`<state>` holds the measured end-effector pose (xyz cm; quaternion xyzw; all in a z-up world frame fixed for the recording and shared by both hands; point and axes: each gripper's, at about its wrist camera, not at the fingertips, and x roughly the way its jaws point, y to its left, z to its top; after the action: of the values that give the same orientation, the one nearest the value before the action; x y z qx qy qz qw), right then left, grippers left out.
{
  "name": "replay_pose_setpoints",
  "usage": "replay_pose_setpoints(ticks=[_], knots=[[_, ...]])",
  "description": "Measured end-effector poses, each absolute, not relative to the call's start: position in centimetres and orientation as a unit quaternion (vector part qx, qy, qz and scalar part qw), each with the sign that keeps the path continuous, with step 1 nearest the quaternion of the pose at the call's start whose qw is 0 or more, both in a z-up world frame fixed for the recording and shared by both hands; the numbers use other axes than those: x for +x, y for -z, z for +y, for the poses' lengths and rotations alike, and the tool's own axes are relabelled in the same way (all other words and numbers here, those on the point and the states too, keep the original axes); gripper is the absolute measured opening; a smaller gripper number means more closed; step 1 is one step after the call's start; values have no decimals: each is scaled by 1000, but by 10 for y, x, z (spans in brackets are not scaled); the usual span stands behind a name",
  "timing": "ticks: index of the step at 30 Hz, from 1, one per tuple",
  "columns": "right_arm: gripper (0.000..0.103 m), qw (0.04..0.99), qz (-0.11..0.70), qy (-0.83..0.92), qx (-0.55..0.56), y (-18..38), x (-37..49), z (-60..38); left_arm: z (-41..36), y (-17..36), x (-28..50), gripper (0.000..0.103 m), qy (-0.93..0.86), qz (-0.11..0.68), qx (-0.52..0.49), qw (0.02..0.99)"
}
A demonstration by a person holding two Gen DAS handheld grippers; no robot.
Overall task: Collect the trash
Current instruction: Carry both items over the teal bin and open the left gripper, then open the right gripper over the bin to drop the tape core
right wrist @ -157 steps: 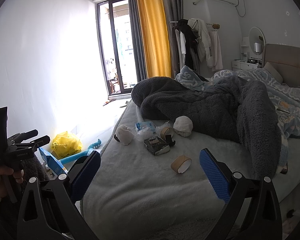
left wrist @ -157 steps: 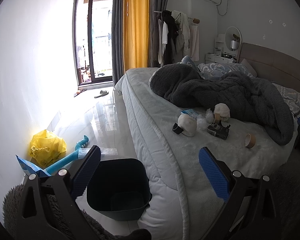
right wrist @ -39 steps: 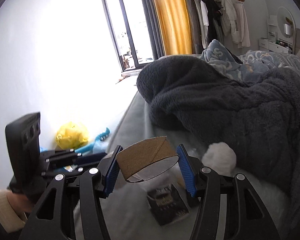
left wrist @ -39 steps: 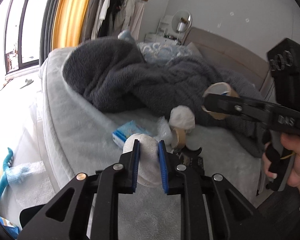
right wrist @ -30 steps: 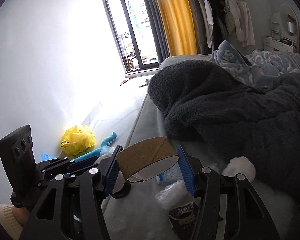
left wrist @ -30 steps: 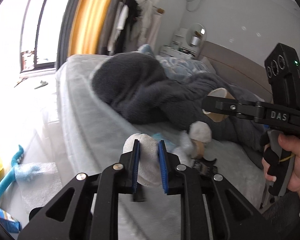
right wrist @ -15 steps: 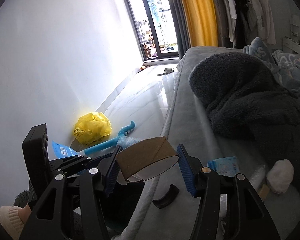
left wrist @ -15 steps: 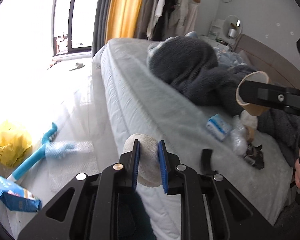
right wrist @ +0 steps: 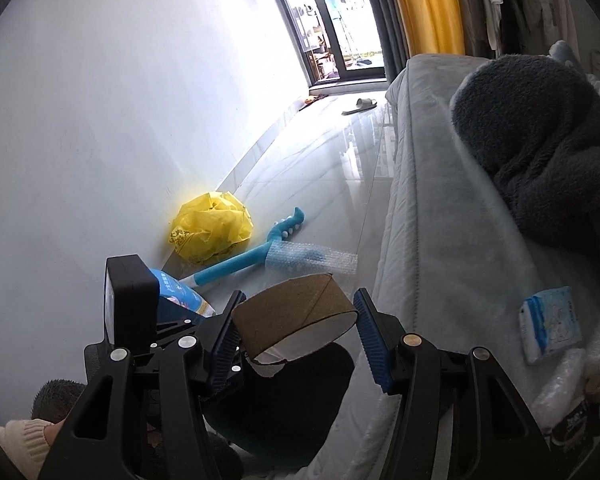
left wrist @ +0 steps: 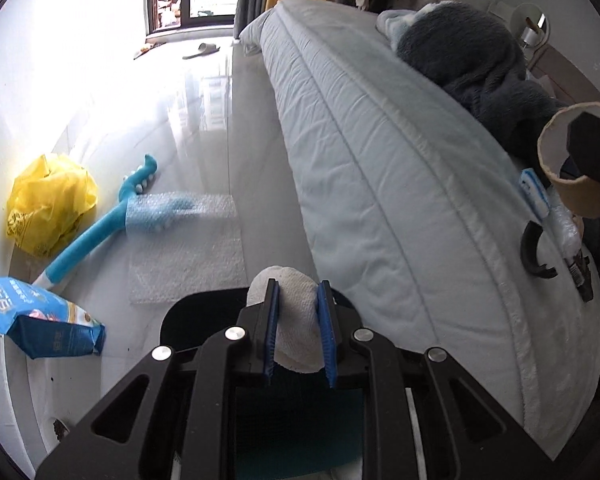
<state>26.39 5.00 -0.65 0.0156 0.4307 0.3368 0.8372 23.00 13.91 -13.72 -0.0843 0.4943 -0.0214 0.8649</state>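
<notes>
A: What is the left gripper [left wrist: 298, 330] carrying?
B: A crumpled white paper wad [left wrist: 288, 320], clamped between its blue pads, right above the dark bin [left wrist: 188, 322] on the floor beside the bed [left wrist: 380, 168].
A: And the right gripper [right wrist: 296, 340]?
B: Clenched on a brown cardboard tape core [right wrist: 292, 314], also over the bin.
A: Anything inside the bin?
B: Too dark to tell; its interior looks bare.
</notes>
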Motion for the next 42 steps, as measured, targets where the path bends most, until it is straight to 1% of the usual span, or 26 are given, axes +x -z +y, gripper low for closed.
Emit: replay_pose_setpoints(ticks=[9, 13, 14, 15, 16, 17, 19, 22, 27, 35, 42], knots=[[56, 807, 475, -350, -7, 41, 269, 85, 175, 182, 219, 23, 11, 580, -118, 806], [56, 794, 493, -355, -7, 54, 271, 94, 183, 192, 214, 24, 13, 603, -121, 788], [56, 791, 498, -355, -8, 57, 271, 97, 185, 192, 212, 27, 13, 606, -119, 786], [56, 786, 505, -356, -12, 62, 272, 101, 187, 192, 210, 33, 12, 609, -118, 785], [56, 782, 511, -355, -17, 67, 273, 105, 189, 191, 208, 44, 8, 610, -116, 784], [56, 779, 518, -353, -21, 72, 273, 109, 193, 190, 207, 48, 4, 609, -116, 784], [56, 773, 528, -351, -28, 82, 273, 114, 201, 184, 202, 59, 1, 603, -122, 788], [56, 766, 541, -346, -38, 95, 272, 119, 212, 172, 197, 66, -3, 584, -127, 802], [56, 756, 560, -337, -48, 114, 274, 130, 230, 155, 189, 76, -11, 551, -133, 823], [56, 741, 581, -330, -68, 139, 273, 146, 247, 121, 176, 80, -15, 486, -126, 865], [56, 723, 592, -346, -80, 152, 265, 161, 255, 89, 165, 86, -14, 422, -126, 898]])
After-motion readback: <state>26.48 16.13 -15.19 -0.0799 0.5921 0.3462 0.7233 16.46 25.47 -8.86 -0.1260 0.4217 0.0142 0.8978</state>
